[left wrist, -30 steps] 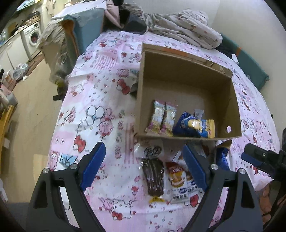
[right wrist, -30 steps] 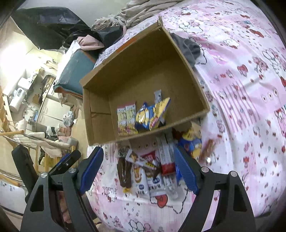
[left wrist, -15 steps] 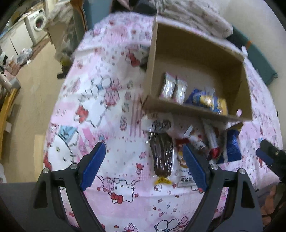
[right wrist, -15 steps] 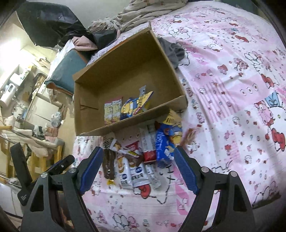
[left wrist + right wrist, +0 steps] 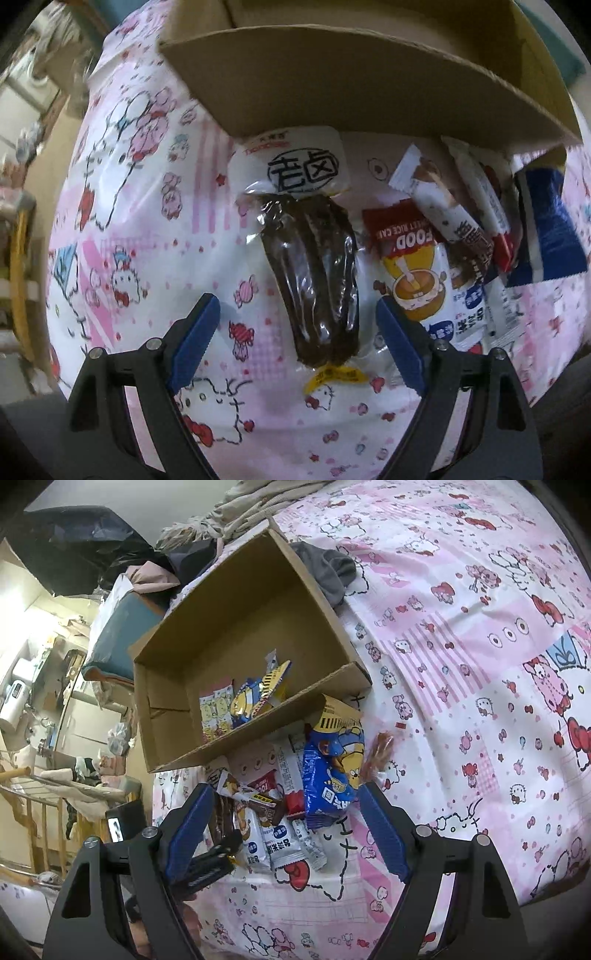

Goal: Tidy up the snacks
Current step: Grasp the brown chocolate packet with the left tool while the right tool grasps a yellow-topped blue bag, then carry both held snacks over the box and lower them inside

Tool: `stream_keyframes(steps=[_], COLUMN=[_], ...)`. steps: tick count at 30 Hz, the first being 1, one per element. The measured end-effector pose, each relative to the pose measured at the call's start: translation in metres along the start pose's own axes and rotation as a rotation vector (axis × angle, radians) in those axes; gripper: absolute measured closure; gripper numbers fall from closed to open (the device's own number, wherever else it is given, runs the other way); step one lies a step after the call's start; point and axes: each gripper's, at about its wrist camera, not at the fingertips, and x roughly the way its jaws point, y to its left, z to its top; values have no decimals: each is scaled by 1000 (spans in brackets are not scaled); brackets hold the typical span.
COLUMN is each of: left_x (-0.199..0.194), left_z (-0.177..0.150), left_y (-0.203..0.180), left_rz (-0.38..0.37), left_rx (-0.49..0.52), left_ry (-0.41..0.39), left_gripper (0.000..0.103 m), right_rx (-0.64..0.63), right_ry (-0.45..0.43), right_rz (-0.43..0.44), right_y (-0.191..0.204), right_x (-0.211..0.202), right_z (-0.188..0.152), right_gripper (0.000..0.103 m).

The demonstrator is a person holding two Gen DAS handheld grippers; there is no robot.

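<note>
My left gripper (image 5: 297, 332) is open, low over the bed, its blue fingers on either side of the near end of a clear packet of dark brown snack (image 5: 314, 273). Beside it lie a rice cake packet (image 5: 417, 273), a white bar (image 5: 443, 214) and a blue packet (image 5: 550, 229). The cardboard box (image 5: 351, 92) stands just behind them. My right gripper (image 5: 284, 823) is open above the same pile, near the blue cartoon packet (image 5: 328, 775). The box (image 5: 236, 635) holds several snacks (image 5: 240, 705).
The pink cartoon bedsheet (image 5: 480, 646) covers the bed. A grey cloth (image 5: 328, 572) lies behind the box. Crumpled bedding (image 5: 251, 509) is at the far end. A drying rack (image 5: 44, 797) and floor clutter are left of the bed. The left gripper's finger (image 5: 210, 864) shows at the pile's left.
My left gripper has moved down and forward to the dark brown packet, which now lies between its fingers. My right gripper has come closer to the snack pile.
</note>
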Motion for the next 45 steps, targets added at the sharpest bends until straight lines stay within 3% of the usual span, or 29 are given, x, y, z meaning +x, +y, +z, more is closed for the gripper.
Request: stream_keyframes(steps=[3, 5, 7, 9, 12, 17, 22, 27, 36, 38, 39, 42, 45], left_x=[2, 3, -2, -6, -12, -31, -57, -43, -22, -27, -28, -42, -61], left_z=[0, 1, 0, 0, -3, -16, -28, -27, -22, -21, -20, -21, -27], left_y=[2, 7, 12, 16, 21, 27, 30, 28, 11, 15, 17, 28, 31], left_rz=[-18, -26, -42, -101, -164, -209, -117, -110, -98, -109, -120, -150, -165], left_rx=[-8, -8, -24, -33, -47, -52, 17, -5, 14, -8, -16, -36, -45], left_ry=[-7, -13, -36, -26, -11, -4, -44, 7, 6, -2, -2, -23, -61], left_gripper=[17, 23, 55, 74, 89, 93, 93, 93, 93, 93, 93, 93, 93], right_rx=[-1, 12, 16, 5, 15, 30, 102, 158, 26, -17, -49, -72, -80], right_ry=[11, 23, 37, 41, 52, 63, 56, 102, 215, 213, 208, 210, 202], right_rz=[-16, -18, -17, -31, -30, -43, -48, -54, -142, -188, -216, -190, -149], right_y=[-1, -1, 0, 2, 1, -4, -21, -34, -13, -8, -5, -4, -4], right_x=[5, 9, 14, 17, 20, 21, 18, 30, 70, 72, 71, 64, 51], right_z=[0, 0, 0, 0, -1, -1, 4, 10, 10, 7, 5, 1, -6], right_gripper=[20, 20, 20, 20, 20, 20, 20, 24, 46, 64, 67, 80, 84])
